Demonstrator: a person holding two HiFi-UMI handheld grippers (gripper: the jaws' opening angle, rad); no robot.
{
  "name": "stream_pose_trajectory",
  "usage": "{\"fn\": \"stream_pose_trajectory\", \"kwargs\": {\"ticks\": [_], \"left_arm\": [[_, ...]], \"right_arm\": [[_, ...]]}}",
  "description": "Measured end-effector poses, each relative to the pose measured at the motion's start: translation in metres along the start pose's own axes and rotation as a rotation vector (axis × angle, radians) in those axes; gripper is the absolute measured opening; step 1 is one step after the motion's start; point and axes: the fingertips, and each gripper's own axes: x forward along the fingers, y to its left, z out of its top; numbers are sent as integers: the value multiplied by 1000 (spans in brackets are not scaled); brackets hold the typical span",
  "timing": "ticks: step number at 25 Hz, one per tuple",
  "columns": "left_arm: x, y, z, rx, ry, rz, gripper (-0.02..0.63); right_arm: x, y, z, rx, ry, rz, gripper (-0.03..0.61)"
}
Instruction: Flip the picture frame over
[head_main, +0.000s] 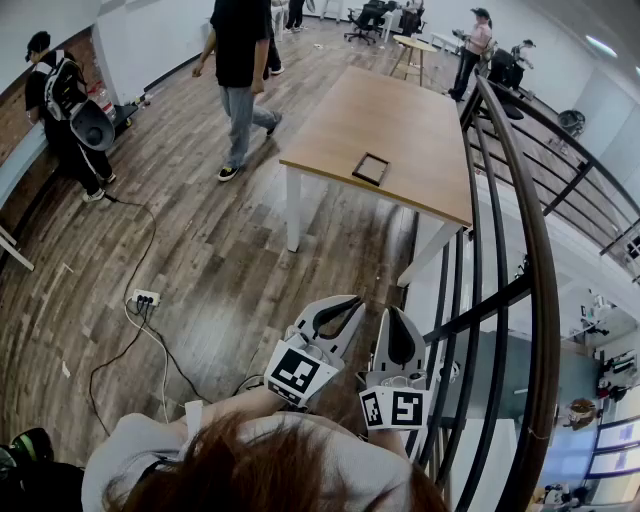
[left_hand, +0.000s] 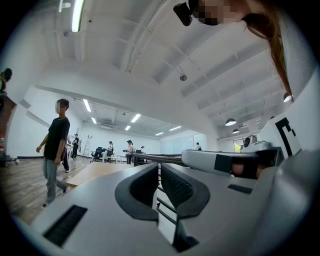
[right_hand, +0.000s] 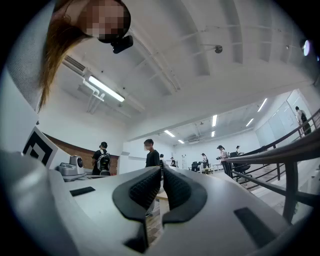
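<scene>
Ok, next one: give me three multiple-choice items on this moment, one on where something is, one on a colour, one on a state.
1. Relative to the table, the picture frame lies: A beside it on the floor; B on top of it; C underneath it.
2. The frame's border is: A white; B dark; C red.
3. The right gripper's tongs are: A wide open; B shut on the frame; C shut, empty.
Answers: 1 B, the head view shows it flat on the tabletop; 2 B, it reads dark against the pale wood; 3 C, the pads stand close together with nothing between.
</scene>
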Motion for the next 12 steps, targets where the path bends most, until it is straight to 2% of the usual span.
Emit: {"fn": "stream_pose_trajectory", "kwargs": {"ticks": [6, 12], "left_arm": [[8, -2, -1, 21, -59, 19, 20], [22, 15, -2, 20, -40, 60, 20]], "right_arm": [[8, -12, -9, -12, 19, 30, 23], [25, -23, -5, -43, -10, 51, 23]]}}
